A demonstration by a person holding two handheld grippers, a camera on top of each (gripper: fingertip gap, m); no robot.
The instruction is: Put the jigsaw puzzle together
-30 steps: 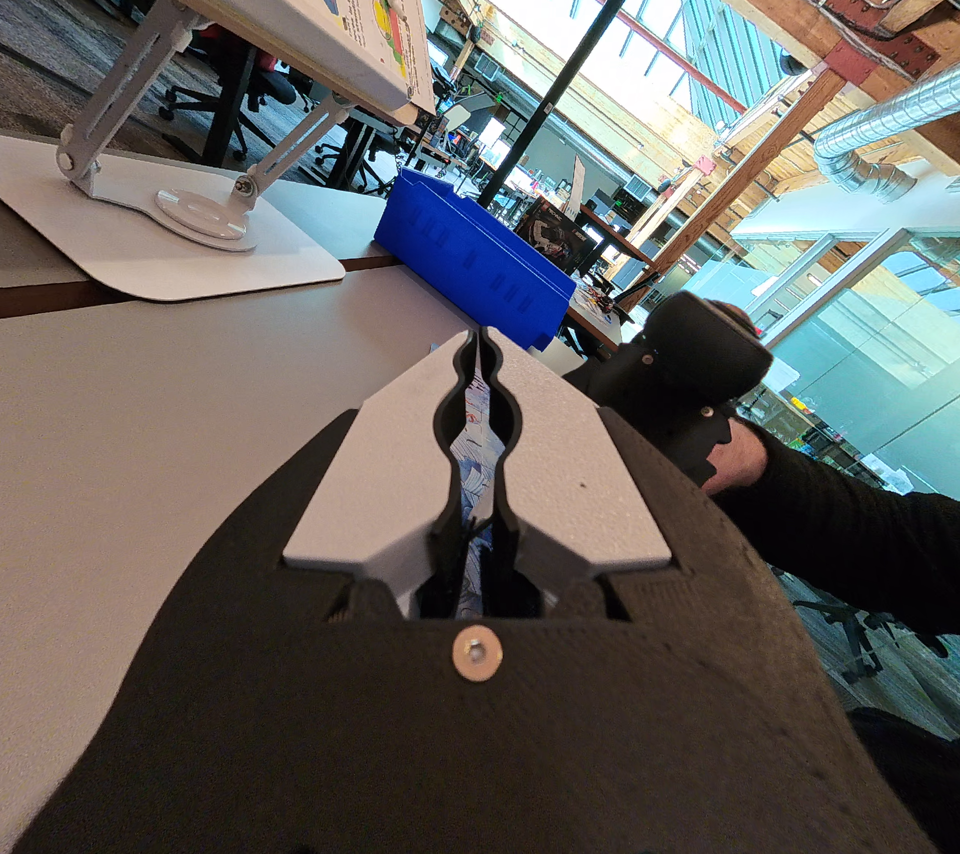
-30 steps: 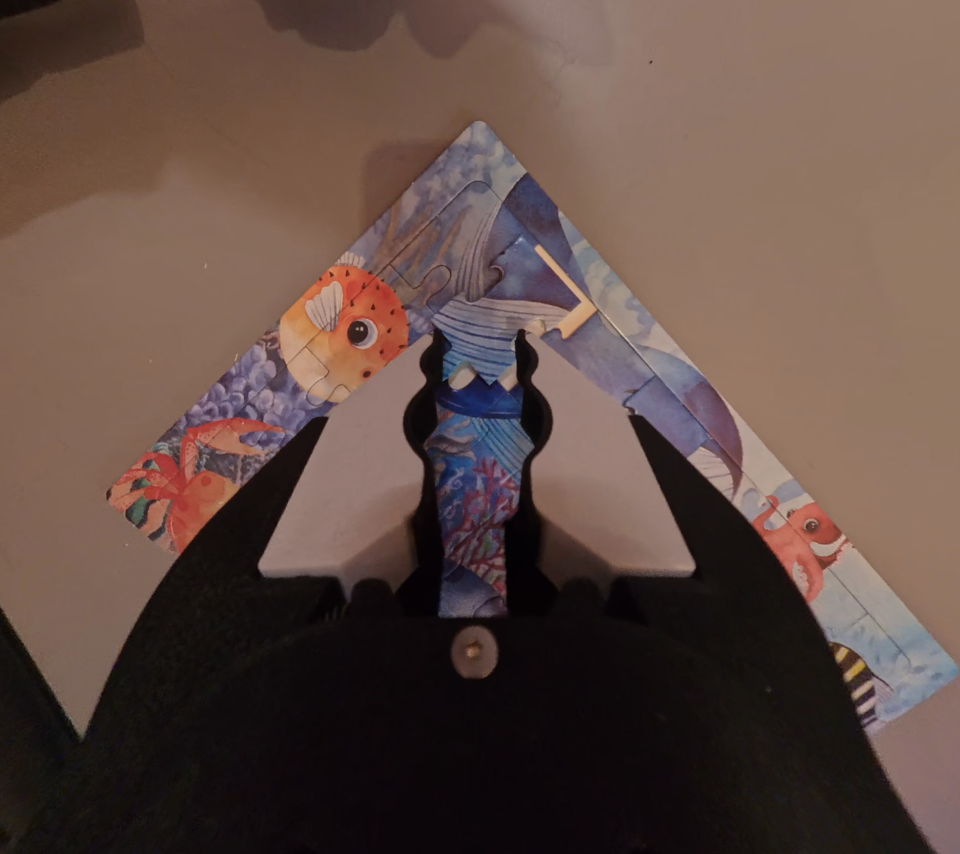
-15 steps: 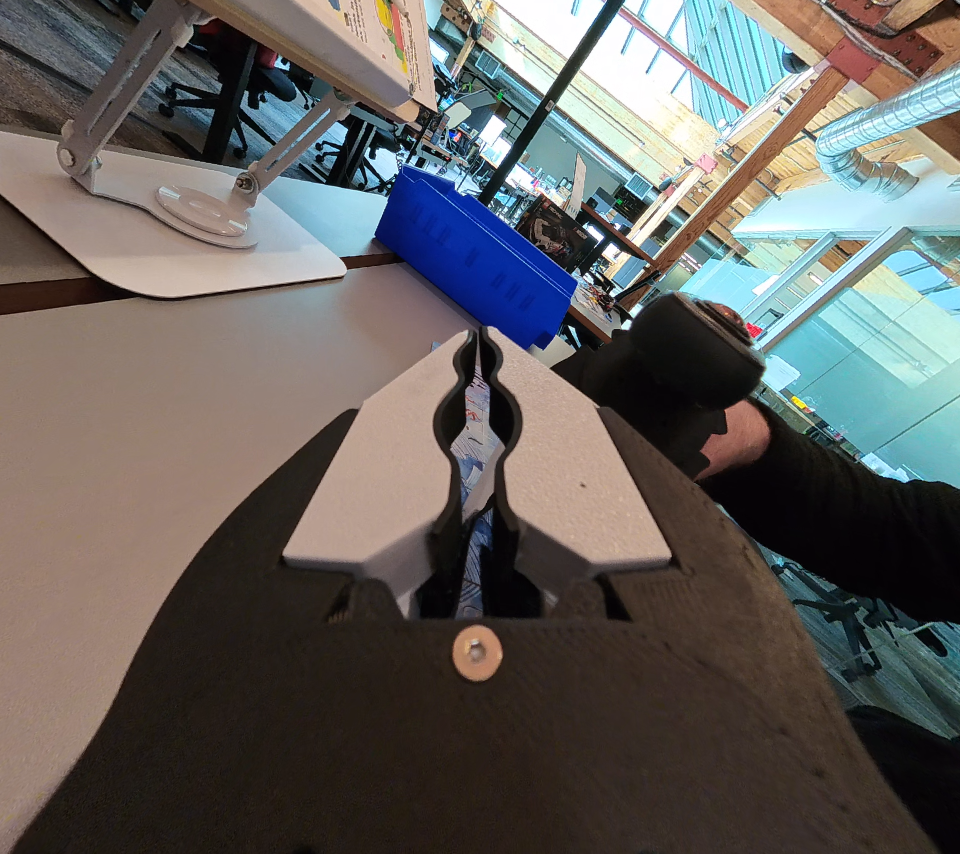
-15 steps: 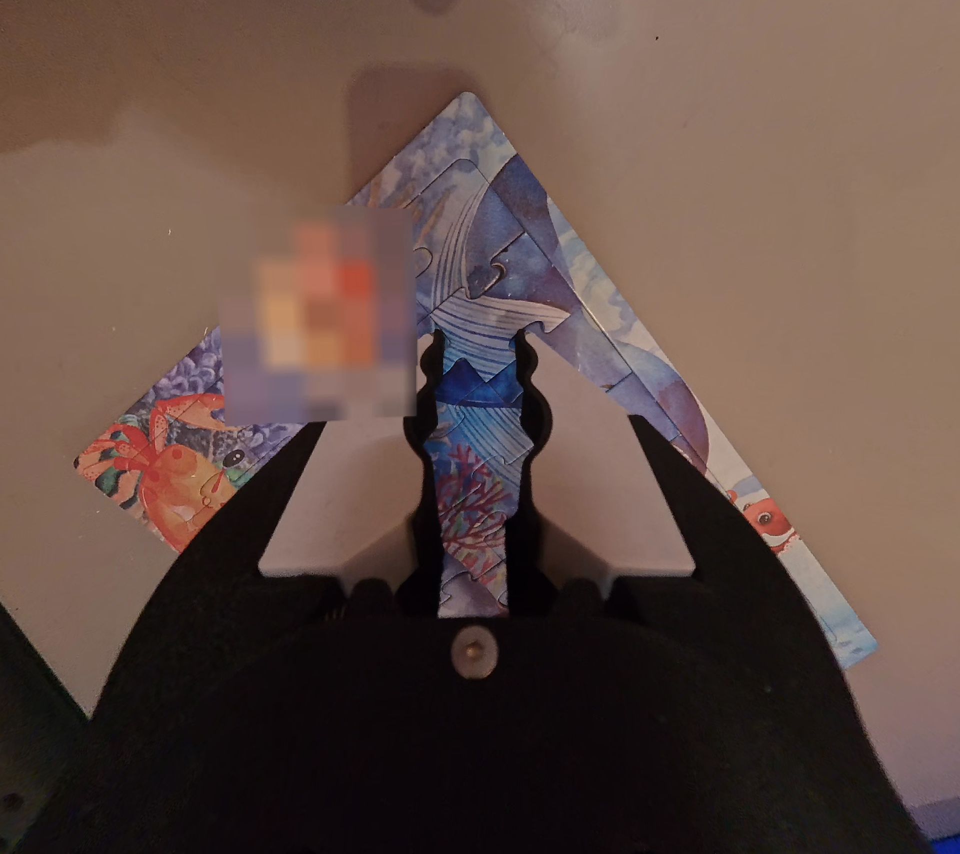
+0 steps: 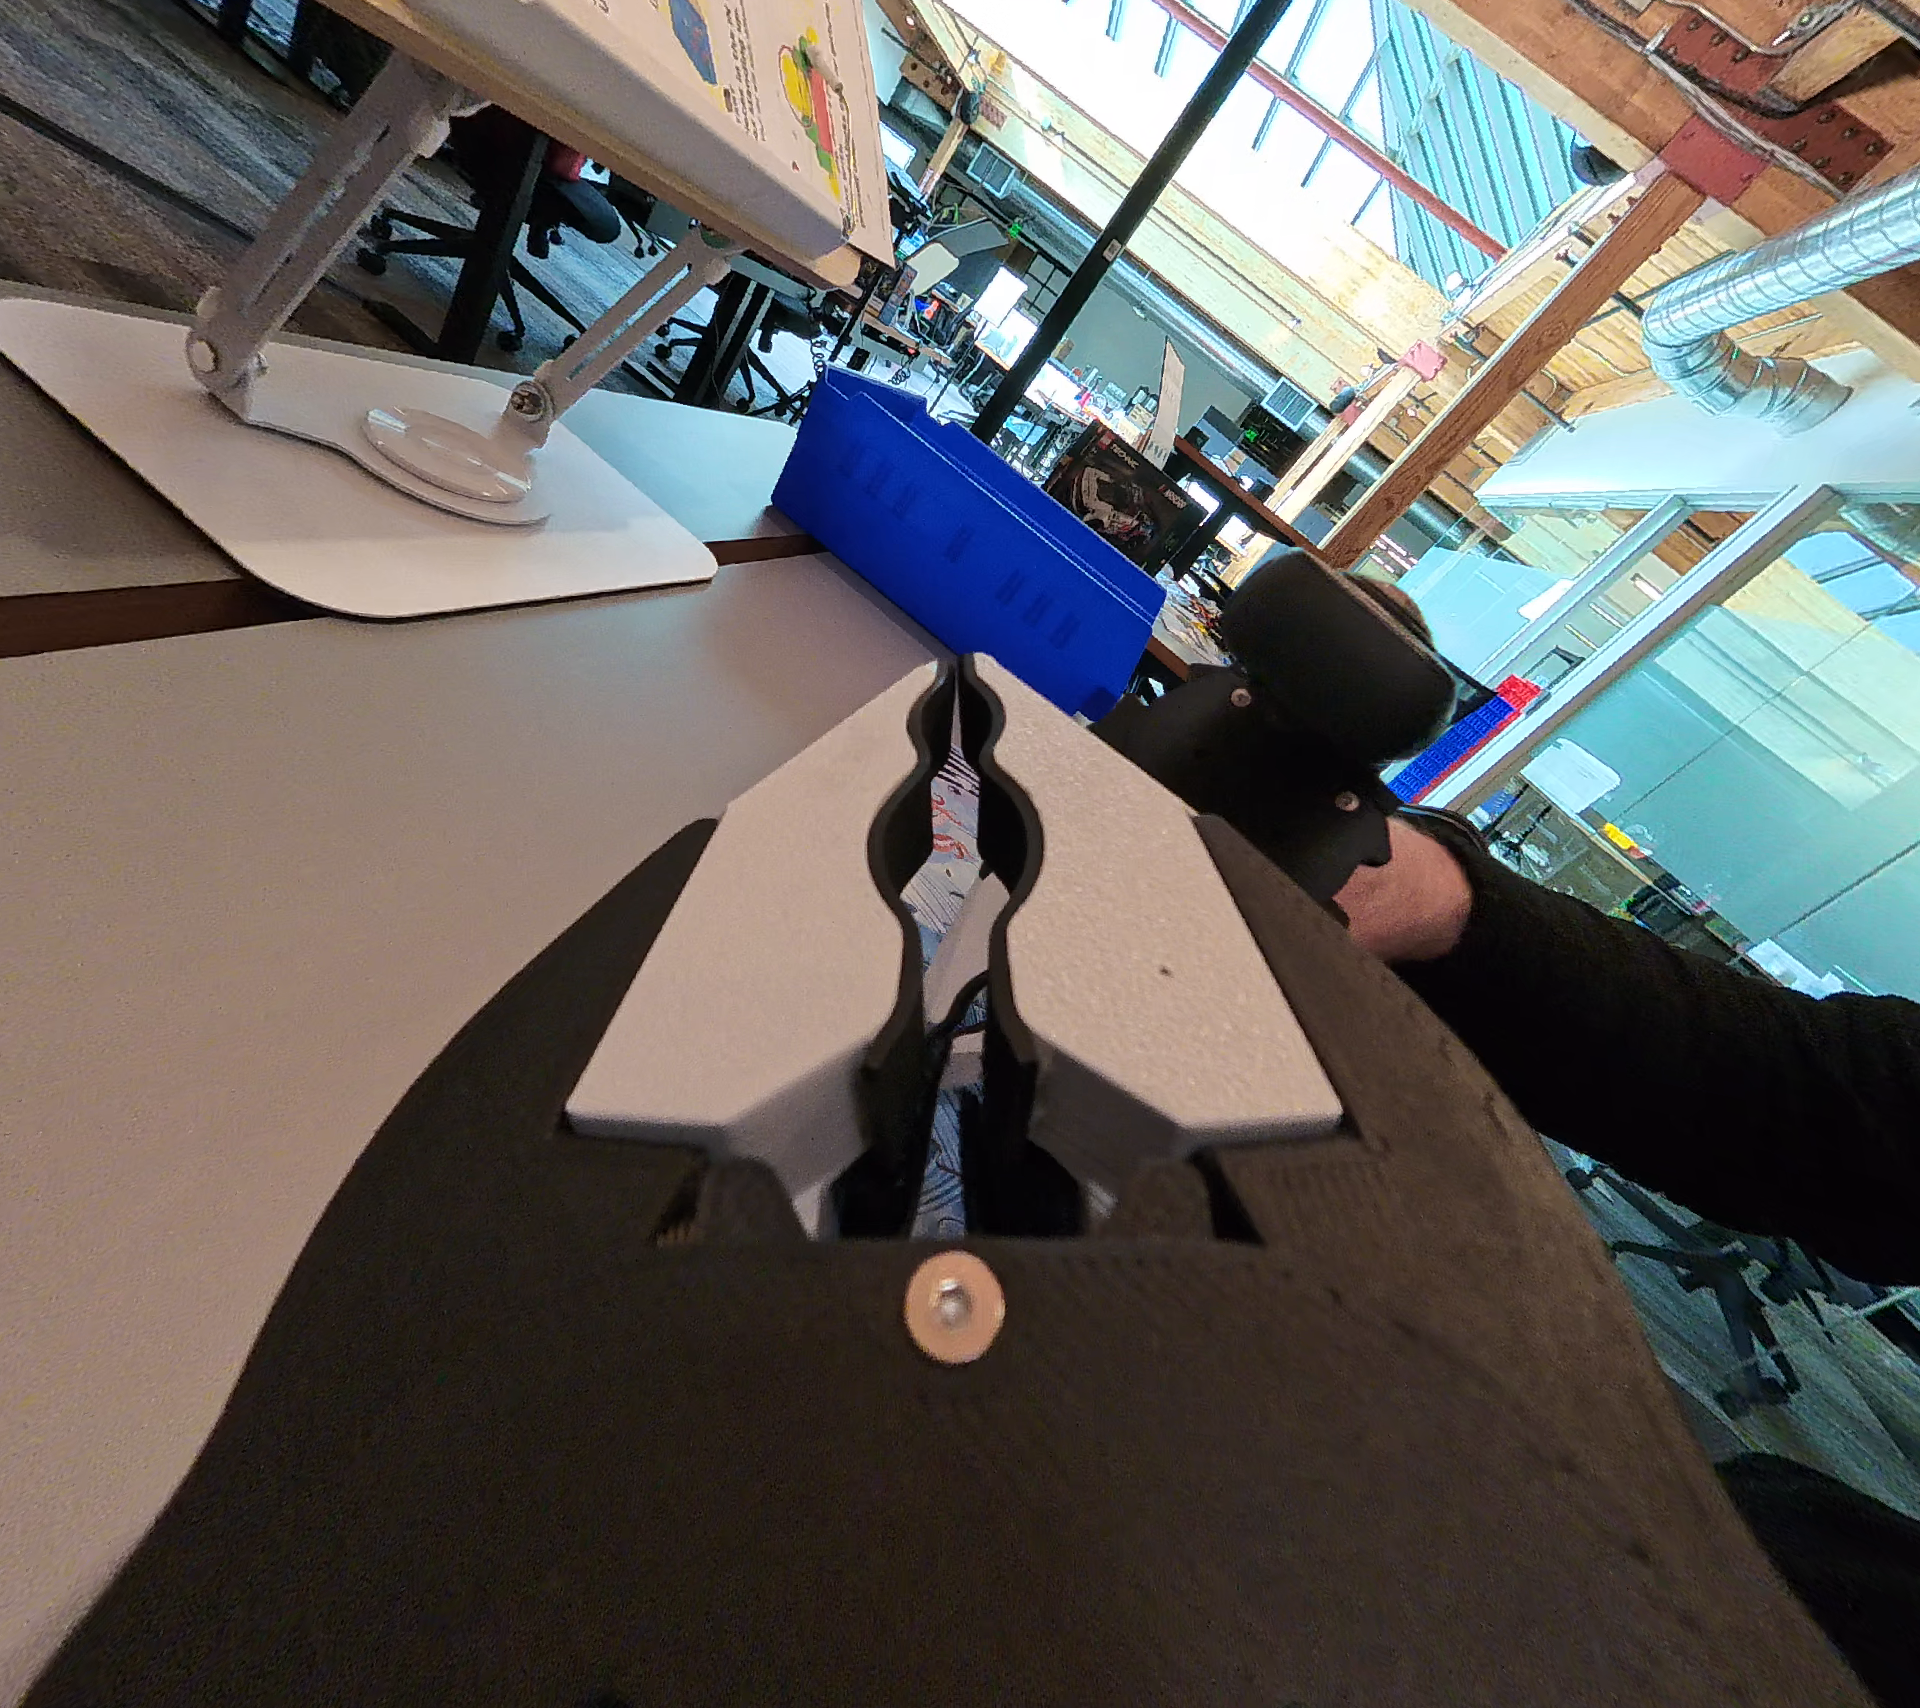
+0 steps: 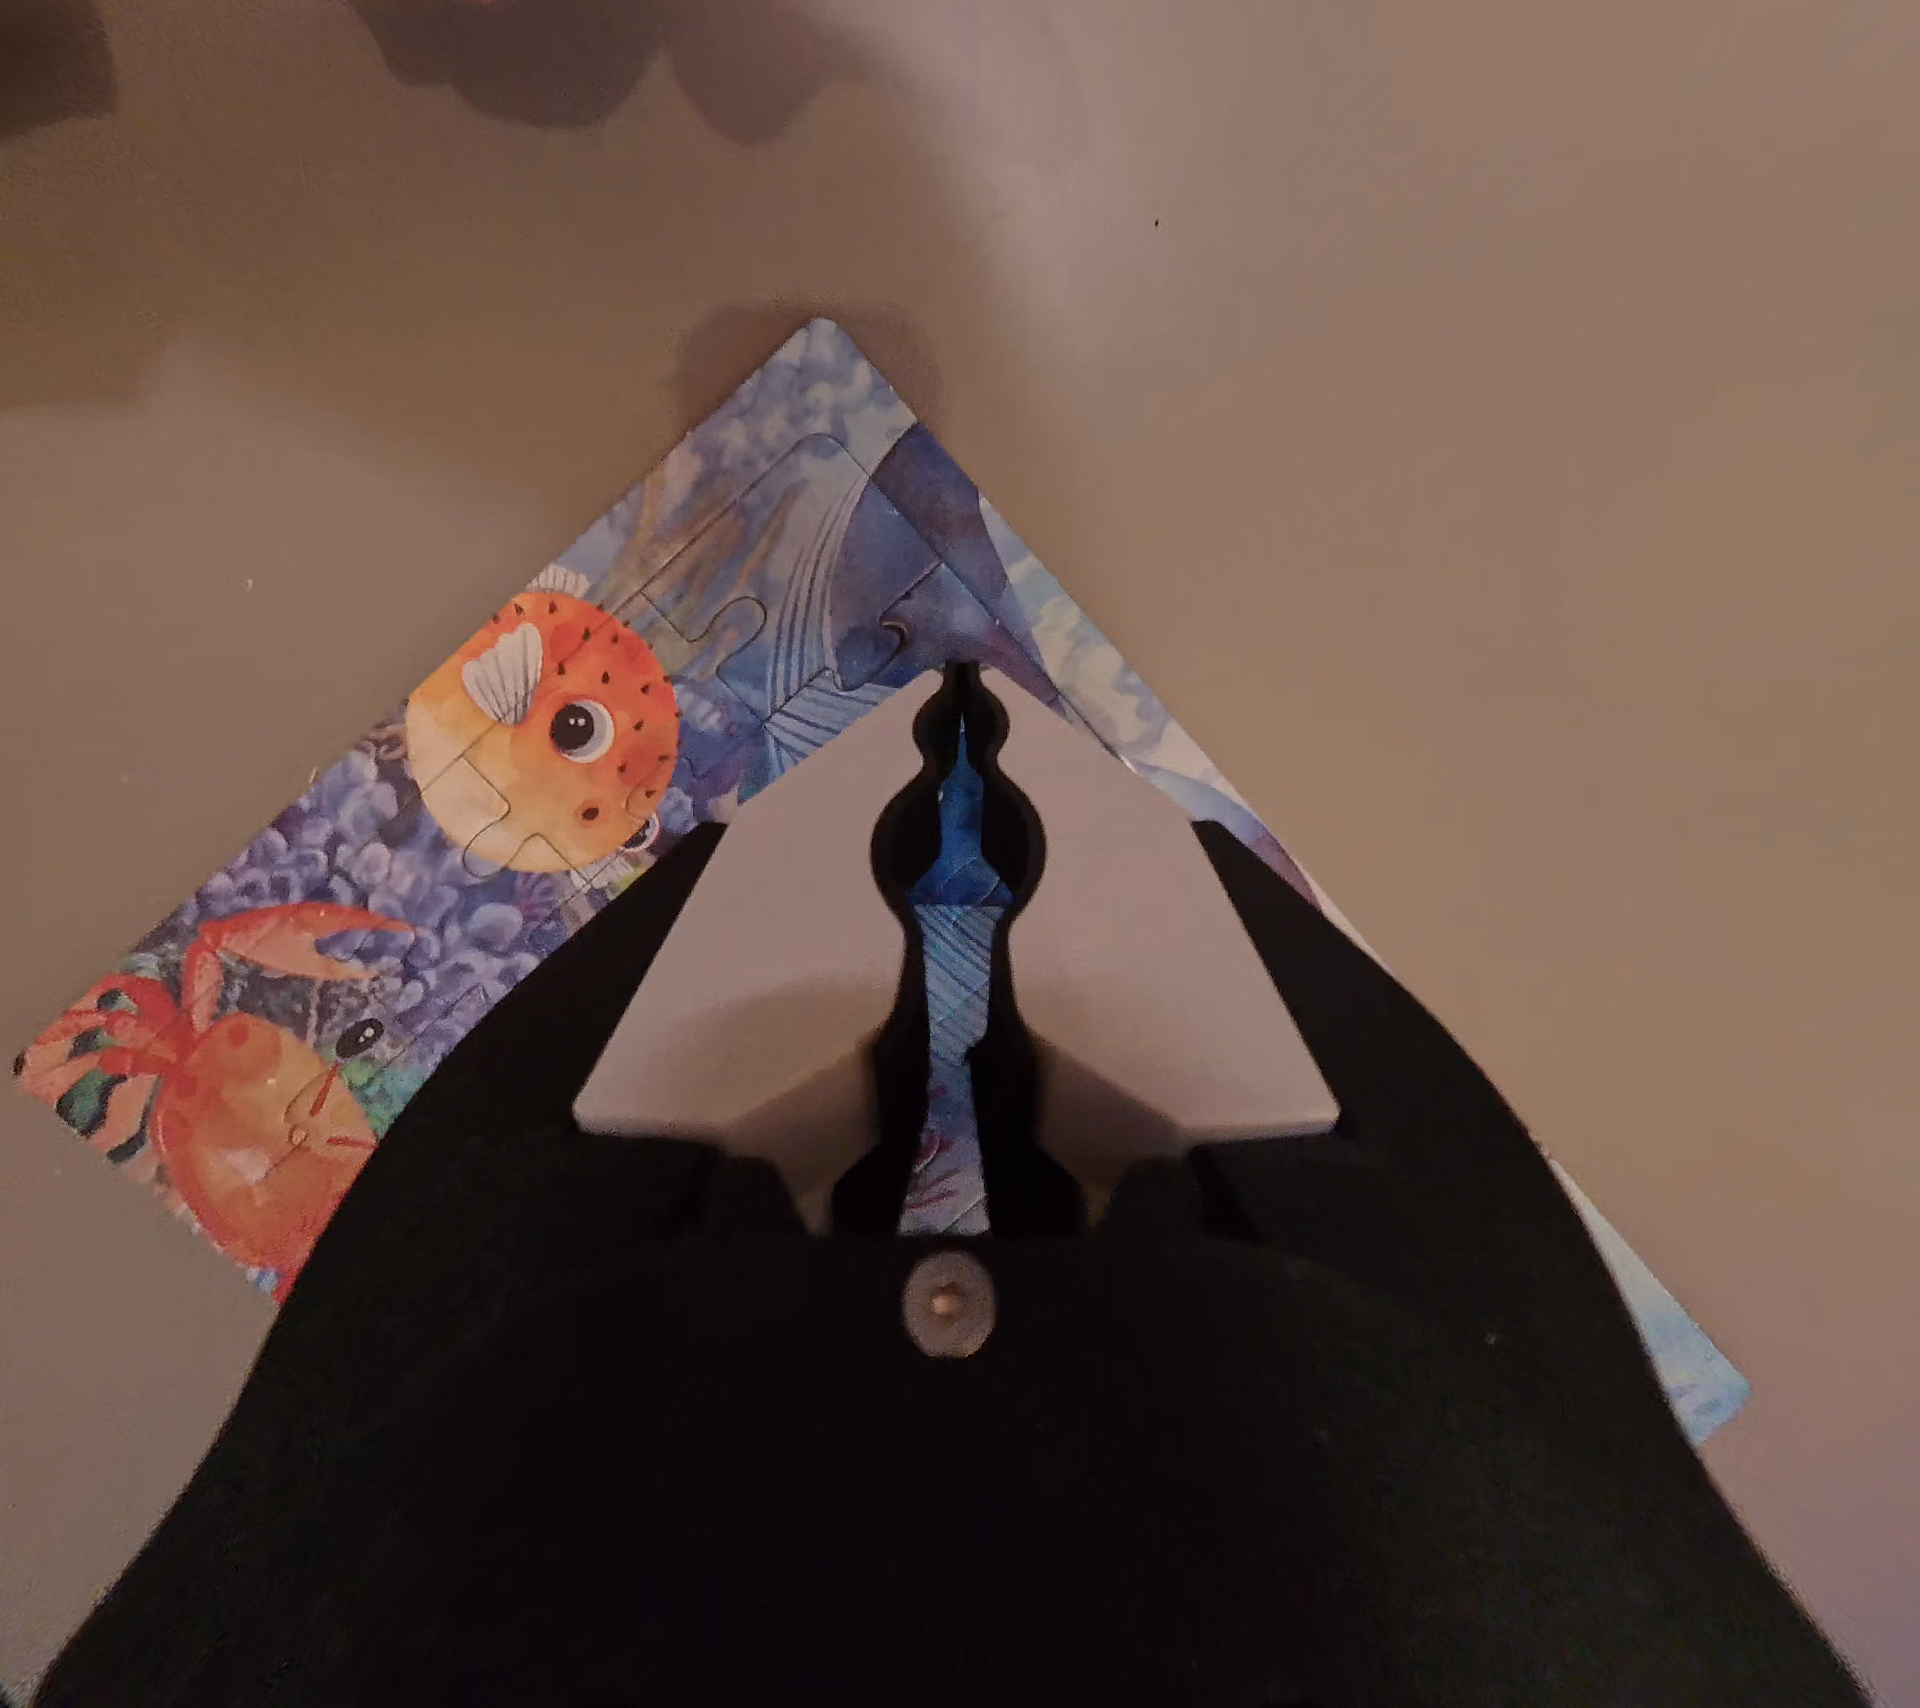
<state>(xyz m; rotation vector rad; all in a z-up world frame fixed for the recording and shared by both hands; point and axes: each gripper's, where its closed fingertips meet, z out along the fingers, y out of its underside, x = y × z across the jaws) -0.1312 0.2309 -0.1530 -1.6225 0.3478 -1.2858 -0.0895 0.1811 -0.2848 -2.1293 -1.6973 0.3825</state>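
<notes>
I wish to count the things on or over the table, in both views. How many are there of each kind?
Claws: 2, the left claw and the right claw
Jigsaw puzzle: 1
Blue bin: 1
White stand: 1
Total: 5

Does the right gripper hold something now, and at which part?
It cannot be told: the right gripper is shut, tips over the assembled sea-animal cardboard jigsaw puzzle, but no gripped piece shows.

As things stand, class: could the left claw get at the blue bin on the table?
Probably yes. The left claw points almost straight at the blue bin, with only bare grey table between them. But its jaws are closed, so they would need to open first.
</notes>
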